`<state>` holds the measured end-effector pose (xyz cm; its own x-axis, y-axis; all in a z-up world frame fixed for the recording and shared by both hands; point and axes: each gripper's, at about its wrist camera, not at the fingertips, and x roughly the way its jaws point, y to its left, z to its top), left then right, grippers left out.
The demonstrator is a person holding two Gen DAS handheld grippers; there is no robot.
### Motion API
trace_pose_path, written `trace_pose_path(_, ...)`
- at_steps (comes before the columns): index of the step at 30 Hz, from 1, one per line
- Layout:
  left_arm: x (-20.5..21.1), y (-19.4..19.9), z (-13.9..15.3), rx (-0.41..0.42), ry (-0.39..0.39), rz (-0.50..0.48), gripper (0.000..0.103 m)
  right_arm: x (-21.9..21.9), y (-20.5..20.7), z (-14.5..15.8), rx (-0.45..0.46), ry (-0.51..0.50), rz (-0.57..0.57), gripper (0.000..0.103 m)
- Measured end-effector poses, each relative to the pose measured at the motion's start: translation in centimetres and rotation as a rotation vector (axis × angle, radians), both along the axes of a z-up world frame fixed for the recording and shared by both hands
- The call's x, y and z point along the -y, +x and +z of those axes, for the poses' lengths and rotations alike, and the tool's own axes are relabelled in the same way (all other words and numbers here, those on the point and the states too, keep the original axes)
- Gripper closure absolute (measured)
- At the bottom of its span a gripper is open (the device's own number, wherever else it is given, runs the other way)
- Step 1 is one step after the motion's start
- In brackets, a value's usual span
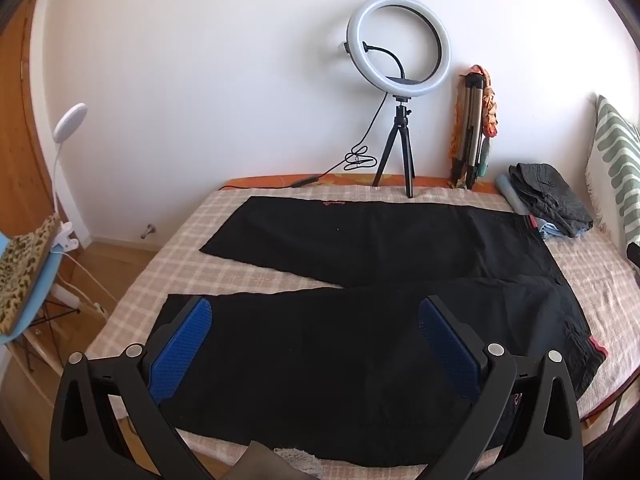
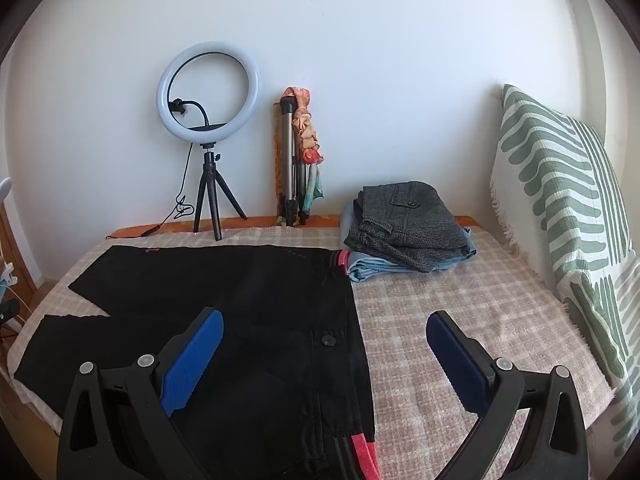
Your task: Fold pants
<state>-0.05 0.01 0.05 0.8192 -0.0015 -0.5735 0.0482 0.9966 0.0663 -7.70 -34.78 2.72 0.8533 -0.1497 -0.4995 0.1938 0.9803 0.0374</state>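
Black pants point(image 1: 360, 320) lie spread flat on a checked pink-and-white bed cover point(image 1: 168, 268), both legs pointing left and the waist with a red band at the right. My left gripper point(image 1: 314, 312) is open and empty, hovering above the near leg. In the right wrist view the pants point(image 2: 248, 320) show their waist, a button and the red band at the near edge. My right gripper point(image 2: 324, 324) is open and empty, above the waist edge, its left finger over the pants and its right finger over the bare cover point(image 2: 460, 280).
A ring light on a tripod point(image 1: 396, 80) and a folded tripod point(image 1: 472, 132) stand against the far wall. A stack of folded clothes point(image 2: 404, 224) lies at the far right of the bed. A green-striped pillow point(image 2: 568, 208) leans at the right. A chair point(image 1: 24, 276) stands left.
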Motion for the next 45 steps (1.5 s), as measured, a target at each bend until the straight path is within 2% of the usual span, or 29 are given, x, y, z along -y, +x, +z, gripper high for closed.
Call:
trace_pose_path(14, -0.2, 0.1, -0.3, -0.006, -0.018, 0.007, 0.0, -0.2, 0.0, 0.2, -0.01, -0.04, -0.008, 0.0)
trace_pose_path(45, -0.6, 0.1, -0.3, 0.005, -0.01, 0.011, 0.0, -0.3, 0.0, 0.1, -0.02, -0.037, -0.002, 0.0)
